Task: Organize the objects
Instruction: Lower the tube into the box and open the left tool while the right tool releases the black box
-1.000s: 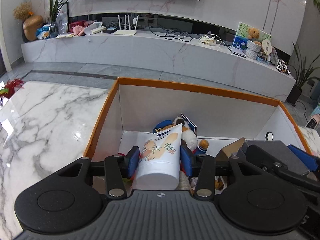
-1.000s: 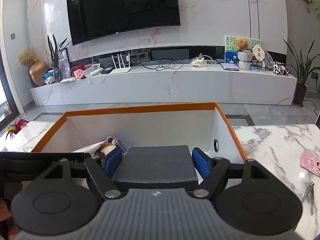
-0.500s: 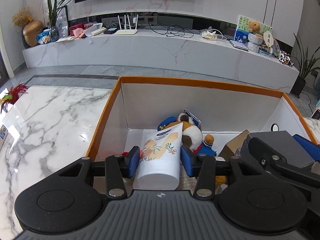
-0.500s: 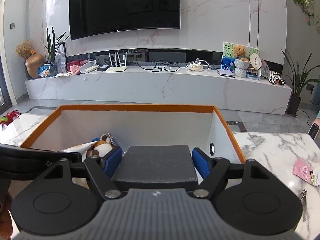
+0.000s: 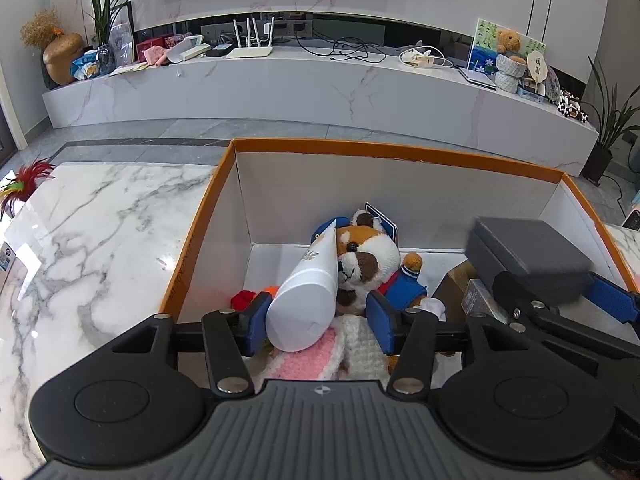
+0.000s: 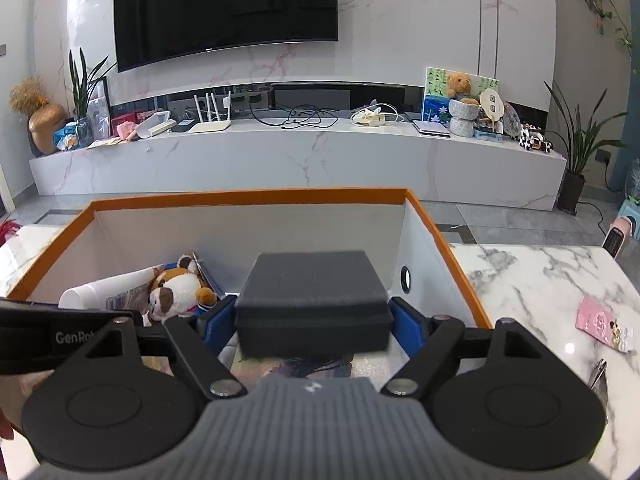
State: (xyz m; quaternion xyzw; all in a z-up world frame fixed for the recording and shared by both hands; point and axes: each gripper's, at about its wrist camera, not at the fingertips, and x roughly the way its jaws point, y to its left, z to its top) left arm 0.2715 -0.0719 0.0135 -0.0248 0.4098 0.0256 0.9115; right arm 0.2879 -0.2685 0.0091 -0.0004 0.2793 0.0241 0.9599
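White lettering "GenRob", cut off by the black arm in front of it, on the black bar of the left gripper (image 6: 60,338), small pale logo mark on the ribbed grey gripper body (image 5: 321,391), barcode on the white squeeze tube (image 6: 120,300) too small to read

We see a white marble-veined wall (image 6: 440,32) at 12 o'clock with a big curved TV (image 6: 226,10) mounted on it. Below it a long low marble console (image 6: 296,156) spans the room, cluttered: router (image 6: 210,120), cables (image 6: 304,116), teddy bear (image 6: 460,84) in front of a painted picture, gold vase (image 6: 46,122) with dried stems at 9 o'clock. Potted plant (image 6: 576,152) on the floor at 3 o'clock. Grey tiled floor (image 5: 132,136) with a darker border strip. Glossy white marble tabletop (image 5: 100,232) at 8 o'clock catches bright daylight glare from the left. Ceiling spots reflect on the wall.
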